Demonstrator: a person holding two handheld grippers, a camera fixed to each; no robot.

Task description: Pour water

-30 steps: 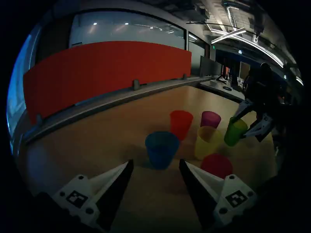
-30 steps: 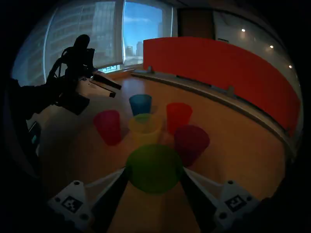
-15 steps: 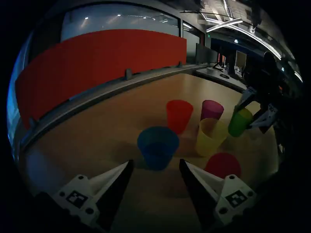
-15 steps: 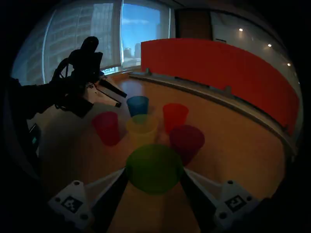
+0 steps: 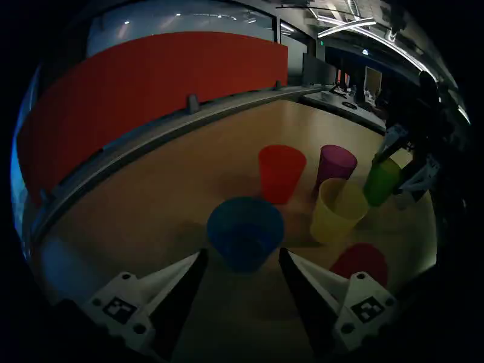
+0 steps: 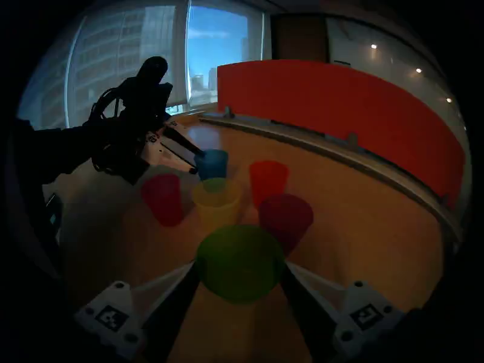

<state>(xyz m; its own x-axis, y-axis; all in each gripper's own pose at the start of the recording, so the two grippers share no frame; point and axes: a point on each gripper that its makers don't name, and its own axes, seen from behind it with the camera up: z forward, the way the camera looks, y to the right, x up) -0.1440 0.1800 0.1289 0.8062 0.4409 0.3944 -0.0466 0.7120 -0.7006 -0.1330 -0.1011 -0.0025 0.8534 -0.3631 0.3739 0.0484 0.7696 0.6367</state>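
Note:
A blue cup point(image 5: 245, 233) stands on the wooden table just ahead of my left gripper point(image 5: 242, 254), whose jaws are open, one fingertip to each side of the cup's near wall. In the right gripper view, the left gripper point(image 6: 199, 163) reaches the blue cup point(image 6: 212, 163). My right gripper point(image 6: 240, 266) is shut on a green cup point(image 6: 240, 261). The left gripper view has that green cup point(image 5: 382, 180) at the far right in the right gripper point(image 5: 387, 176). I cannot tell whether it rests on the table. No water is visible.
An orange cup point(image 5: 281, 172), a purple cup point(image 5: 336, 166), a yellow cup point(image 5: 337, 209) and a red cup point(image 5: 362, 263) stand clustered on the table point(image 5: 181, 181). A red partition point(image 5: 151, 85) runs along the table's far edge. A person's dark sleeve point(image 6: 54, 151) holds the left gripper.
My left gripper has moved forward to the blue cup, which now sits at its fingertips. The right gripper keeps hold of the green cup and has barely shifted.

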